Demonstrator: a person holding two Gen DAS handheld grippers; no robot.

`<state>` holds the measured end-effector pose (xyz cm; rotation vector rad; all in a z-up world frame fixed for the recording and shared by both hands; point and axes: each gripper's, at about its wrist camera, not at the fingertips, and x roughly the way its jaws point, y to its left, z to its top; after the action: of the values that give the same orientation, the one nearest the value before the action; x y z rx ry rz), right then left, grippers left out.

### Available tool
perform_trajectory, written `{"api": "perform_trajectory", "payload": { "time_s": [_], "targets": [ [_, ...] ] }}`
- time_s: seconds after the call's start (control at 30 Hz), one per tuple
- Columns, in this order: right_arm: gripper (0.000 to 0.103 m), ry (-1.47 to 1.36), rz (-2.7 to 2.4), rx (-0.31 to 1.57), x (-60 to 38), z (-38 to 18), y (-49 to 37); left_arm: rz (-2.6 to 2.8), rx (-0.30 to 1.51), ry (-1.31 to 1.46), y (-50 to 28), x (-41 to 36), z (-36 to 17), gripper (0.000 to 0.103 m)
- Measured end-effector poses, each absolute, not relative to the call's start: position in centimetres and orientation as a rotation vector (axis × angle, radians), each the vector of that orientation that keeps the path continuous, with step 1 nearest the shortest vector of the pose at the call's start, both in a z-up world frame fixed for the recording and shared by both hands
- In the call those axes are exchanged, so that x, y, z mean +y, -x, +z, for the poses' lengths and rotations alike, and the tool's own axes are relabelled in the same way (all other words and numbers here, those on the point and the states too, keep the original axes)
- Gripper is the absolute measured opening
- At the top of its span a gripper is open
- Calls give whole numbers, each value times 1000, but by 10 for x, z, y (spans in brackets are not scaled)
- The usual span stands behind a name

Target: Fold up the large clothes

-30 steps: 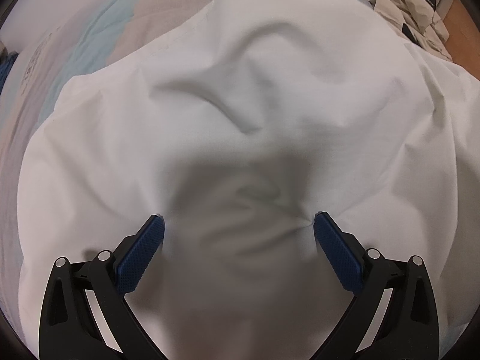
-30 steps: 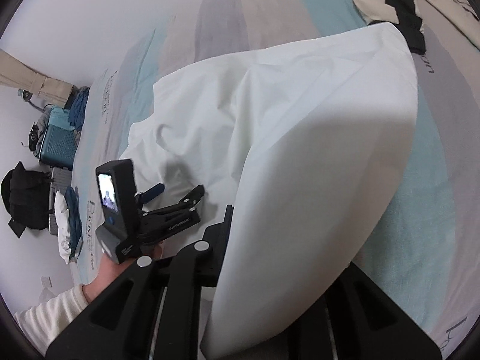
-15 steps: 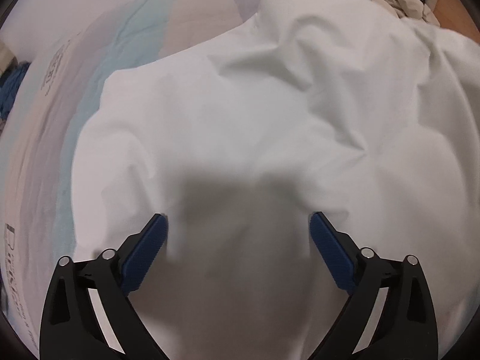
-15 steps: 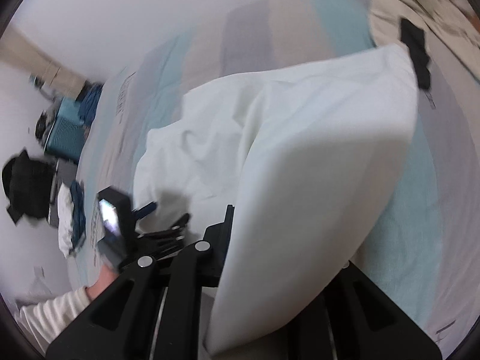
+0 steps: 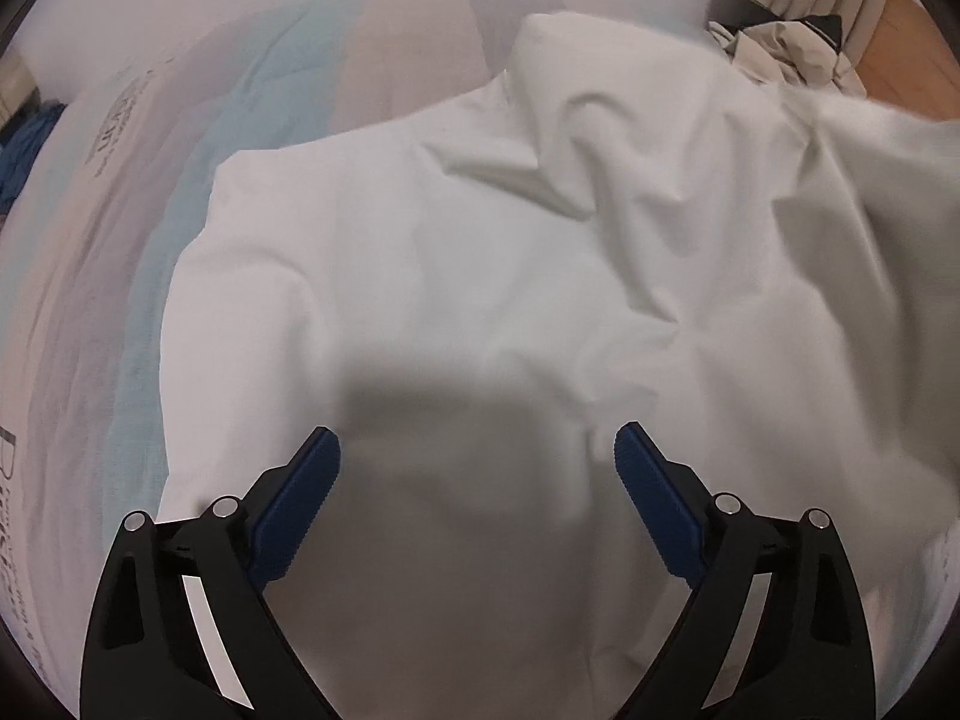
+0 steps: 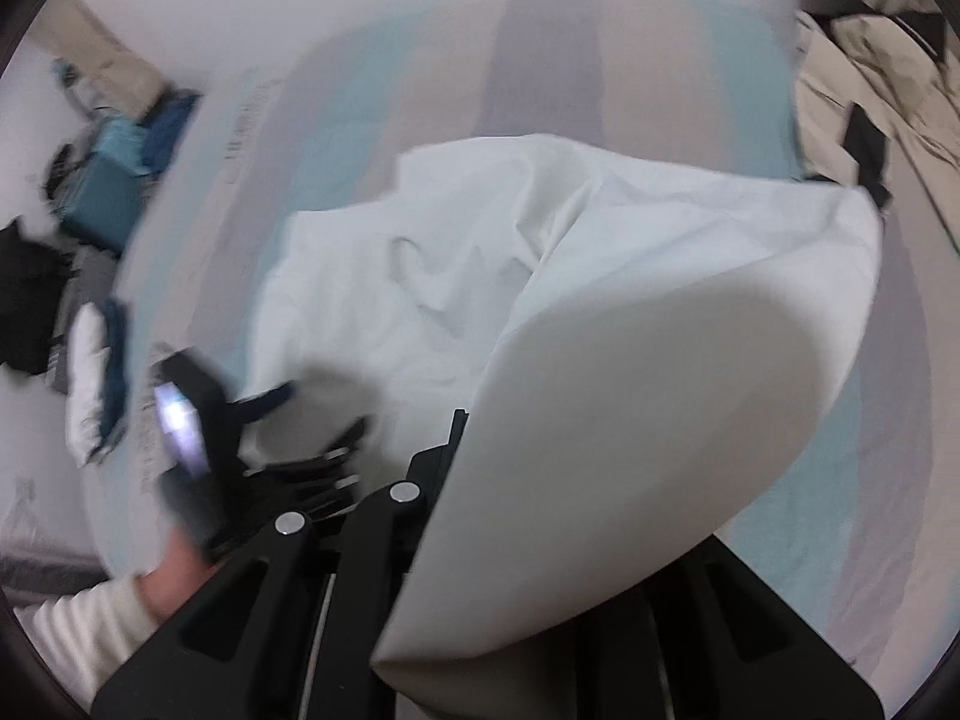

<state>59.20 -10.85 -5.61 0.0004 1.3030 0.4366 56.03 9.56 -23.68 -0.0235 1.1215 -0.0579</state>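
A large white garment (image 5: 480, 252) lies rumpled on the striped bed cover (image 5: 270, 90). My left gripper (image 5: 477, 456) hangs above its near part. Its blue pads (image 5: 306, 480) stand wide and are closing, touching no cloth. In the right wrist view the same gripper (image 6: 288, 420) shows blurred at lower left, held by a hand (image 6: 174, 564) in a white sleeve. My right gripper (image 6: 528, 480) is shut on one edge of the white garment (image 6: 630, 390). The lifted fold drapes over its fingers and hides them.
A heap of beige and black clothes (image 5: 780, 42) lies at the bed's far right, also seen as the beige heap (image 6: 870, 60). A teal suitcase (image 6: 102, 192) and a black bag (image 6: 24, 300) stand on the floor left of the bed. Wooden floor (image 5: 900, 60) shows at the right.
My left gripper has lifted off the cloth it pressed into and drawn back, so more of the bed shows. My right gripper has risen and rolled, with the fold still in it.
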Motion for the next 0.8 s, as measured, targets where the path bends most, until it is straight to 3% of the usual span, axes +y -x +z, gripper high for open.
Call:
{"api": "perform_trajectory", "payload": {
  "time_s": [0.43, 0.8],
  "targets": [
    [12, 160, 523, 1253, -28, -13, -568, 11, 1032, 159, -503, 142, -188, 90],
    [13, 217, 589, 1289, 61, -38, -559, 67, 1043, 189, -474, 195, -180, 90]
  ]
}}
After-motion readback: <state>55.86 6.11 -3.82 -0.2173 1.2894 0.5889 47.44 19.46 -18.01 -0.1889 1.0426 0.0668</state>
